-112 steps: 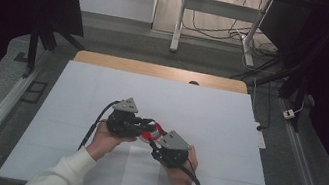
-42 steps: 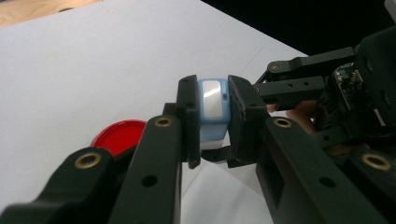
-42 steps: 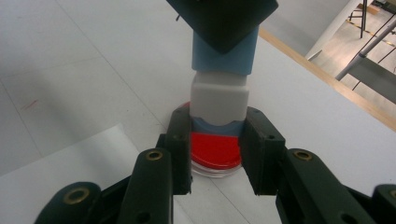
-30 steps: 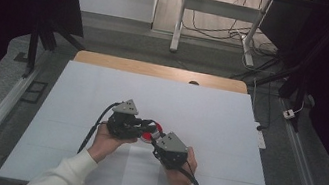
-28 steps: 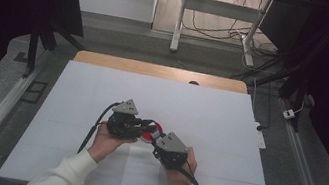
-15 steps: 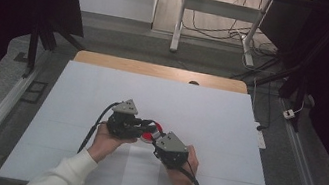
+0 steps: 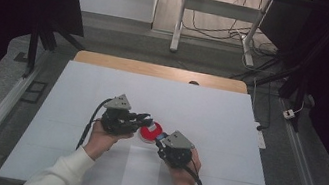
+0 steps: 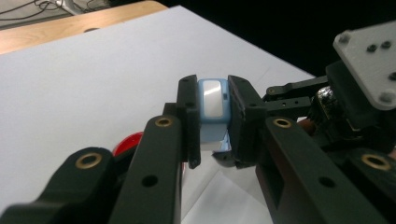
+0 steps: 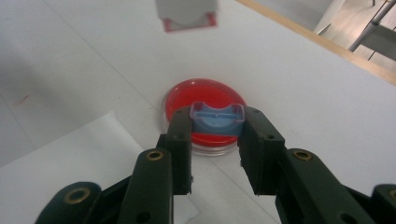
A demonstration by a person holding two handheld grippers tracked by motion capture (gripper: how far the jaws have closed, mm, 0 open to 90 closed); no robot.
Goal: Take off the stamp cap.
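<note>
A red round disc [image 7: 148,133] lies flat on the white table [image 7: 210,110], between my two grippers. My left gripper [image 7: 147,118] comes in from the disc's left. In the left gripper view my left gripper [image 8: 212,114] is shut on a light-blue block [image 8: 212,100] with a white face, and the disc [image 8: 128,142] peeks out behind its jaw. My right gripper [image 7: 160,137] reaches in from the lower right. In the right gripper view my right gripper [image 9: 217,128] is shut on a small blue open-topped piece [image 9: 217,117], held just over the disc [image 9: 205,93].
A white paper sheet [image 7: 142,170] lies on the table in front of the hands. A wooden strip [image 7: 161,70] runs along the far edge. A pale block with red edging [image 9: 187,14] sits at the top of the right gripper view; what it is I cannot tell.
Almost nothing differs. Both grippers stay shut beside the red disc, with only a slight shift of the right one.
</note>
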